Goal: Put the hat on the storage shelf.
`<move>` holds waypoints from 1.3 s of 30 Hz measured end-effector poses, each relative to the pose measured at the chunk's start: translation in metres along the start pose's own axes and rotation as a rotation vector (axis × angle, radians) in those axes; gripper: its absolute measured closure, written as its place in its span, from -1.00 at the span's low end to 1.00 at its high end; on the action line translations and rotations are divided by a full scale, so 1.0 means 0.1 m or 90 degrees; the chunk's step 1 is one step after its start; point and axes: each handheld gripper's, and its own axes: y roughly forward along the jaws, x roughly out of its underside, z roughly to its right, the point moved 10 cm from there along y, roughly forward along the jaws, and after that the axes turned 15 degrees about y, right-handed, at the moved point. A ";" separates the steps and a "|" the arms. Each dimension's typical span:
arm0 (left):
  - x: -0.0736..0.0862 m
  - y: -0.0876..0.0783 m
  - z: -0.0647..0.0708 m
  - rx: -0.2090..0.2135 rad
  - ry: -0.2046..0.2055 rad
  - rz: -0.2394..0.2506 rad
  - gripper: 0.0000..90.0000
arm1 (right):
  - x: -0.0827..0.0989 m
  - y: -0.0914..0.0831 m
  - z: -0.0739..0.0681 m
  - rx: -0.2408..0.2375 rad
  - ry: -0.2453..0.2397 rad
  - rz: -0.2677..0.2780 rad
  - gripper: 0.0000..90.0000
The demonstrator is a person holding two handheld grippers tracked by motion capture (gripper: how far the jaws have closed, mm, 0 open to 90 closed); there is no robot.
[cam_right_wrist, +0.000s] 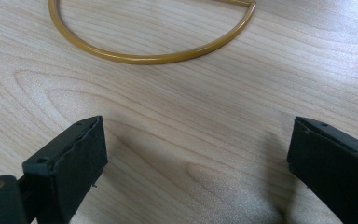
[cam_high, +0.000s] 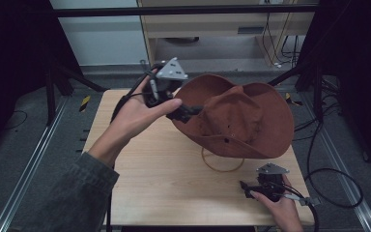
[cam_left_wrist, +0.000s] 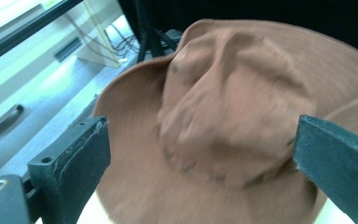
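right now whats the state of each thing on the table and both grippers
brown wide-brimmed felt hat: perched tilted on its stand, crown dented
yellow metal ring stand: base flat on the table, under the hat
left gripper: open, at the hat's brim
right gripper: open, nothing between its fingers

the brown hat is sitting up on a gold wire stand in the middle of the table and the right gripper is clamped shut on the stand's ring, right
Not quite. The right gripper is open, not clamped on anything: the right gripper view shows its jaws spread wide over bare table, with the gold ring of the stand lying ahead of them, untouched. The brown hat does sit on that stand.
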 end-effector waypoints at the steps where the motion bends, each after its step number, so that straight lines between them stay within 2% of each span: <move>1: 0.06 -0.03 -0.01 -0.003 -0.004 -0.002 -0.93 | 0.00 0.00 0.00 0.000 0.000 0.000 -0.89; 4: 0.27 -0.16 -0.02 -0.027 -0.007 -0.007 -0.93 | 0.00 0.00 0.00 0.000 0.000 0.000 -0.89; 6: 0.38 -0.25 0.02 -0.029 -0.010 -0.002 -0.93 | 0.00 0.00 0.00 0.000 0.000 0.000 -0.89; 12: 0.81 -0.42 0.17 -0.053 -0.010 -0.020 -0.93 | 0.00 0.00 0.00 -0.001 0.000 0.001 -0.89; 15: 1.03 -0.42 0.28 -0.054 -0.006 -0.044 -0.93 | 0.00 0.00 0.00 0.000 0.000 0.001 -0.89; 20: 1.39 -0.33 0.45 -0.048 -0.026 -0.075 -0.92 | 0.00 0.00 0.00 0.000 0.000 0.001 -0.89; 24: 1.70 -0.22 0.54 -0.049 -0.046 -0.108 -0.92 | 0.00 0.00 0.00 0.001 0.000 0.001 -0.89; 27: 1.96 -0.11 0.63 -0.042 -0.077 -0.121 -0.91 | 0.00 0.00 0.00 0.000 0.001 0.001 -0.89; 28: 2.10 -0.07 0.67 -0.044 -0.083 -0.136 -0.91 | 0.00 0.00 0.00 0.000 0.001 0.001 -0.89; 30: 2.24 -0.04 0.72 -0.044 -0.092 -0.150 -0.91 | 0.00 0.00 0.00 0.000 0.000 0.001 -0.89; 32: 2.43 0.01 0.78 -0.045 -0.124 -0.151 -0.91 | 0.00 0.00 0.00 0.000 0.000 0.001 -0.89; 35: 2.76 0.05 0.84 -0.060 -0.154 -0.175 -0.90 | 0.00 0.00 0.00 0.000 0.001 0.001 -0.89; 39: 3.23 0.07 0.91 -0.079 -0.214 -0.198 -0.90 | 0.01 0.00 -0.01 -0.001 0.007 -0.001 -0.89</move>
